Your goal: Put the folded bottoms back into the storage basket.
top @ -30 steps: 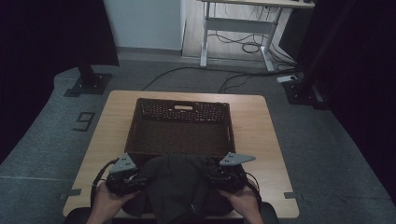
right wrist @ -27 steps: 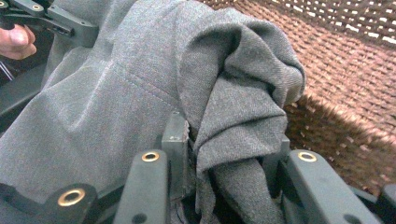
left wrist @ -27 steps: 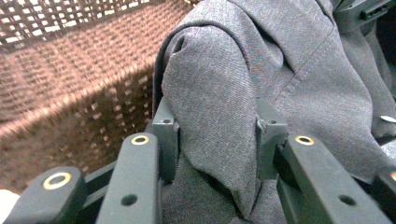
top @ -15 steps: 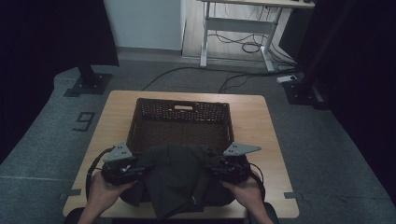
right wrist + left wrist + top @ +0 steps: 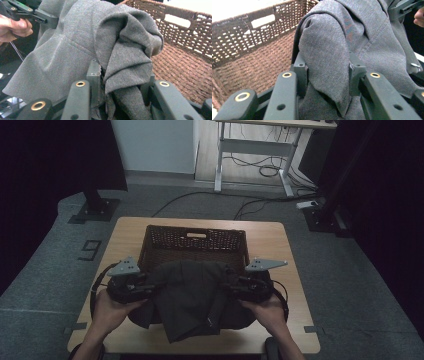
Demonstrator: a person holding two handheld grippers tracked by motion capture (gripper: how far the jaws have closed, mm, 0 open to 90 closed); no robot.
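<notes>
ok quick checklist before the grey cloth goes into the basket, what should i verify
1. Left tool grips the grey cloth: ok, a thick fold sits pinched between its jaws.
2. Right tool grips the cloth: ok, bunched fabric is clamped between its jaws.
3. Cloth spans between both tools: ok, it hangs between them in the high view.
4. Cloth clear of the table: cannot tell, the lower edge hangs low over the near side.
5. Wicker basket ready to receive: ok, its woven floor looks bare in both gripper views.
6. Cloth past the basket's near rim: not ok, most of it hangs in front of the rim.
</notes>
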